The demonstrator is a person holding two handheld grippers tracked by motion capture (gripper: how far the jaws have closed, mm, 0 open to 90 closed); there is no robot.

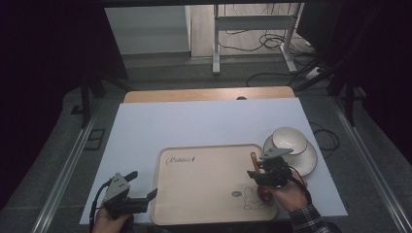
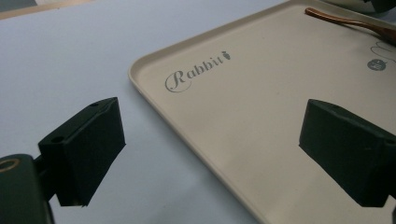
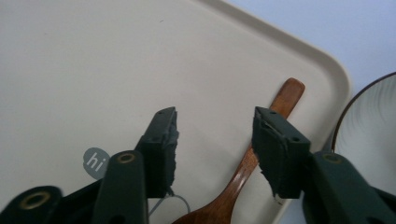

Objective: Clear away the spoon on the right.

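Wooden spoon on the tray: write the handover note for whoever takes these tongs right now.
Right tongs: open, above the wooden spoon, pads not pressing on it.
Left tongs: open, holding nothing, over the tray's left edge.
Spoon lies on the tray near its right rim; bowl sits on a plate just right of the tray.
Done: spoon on the tray.
Left: probably bowl and plate.

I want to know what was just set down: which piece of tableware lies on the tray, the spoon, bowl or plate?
The wooden spoon lies on the tray, along its right edge. The bowl sits on the plate, off the tray.
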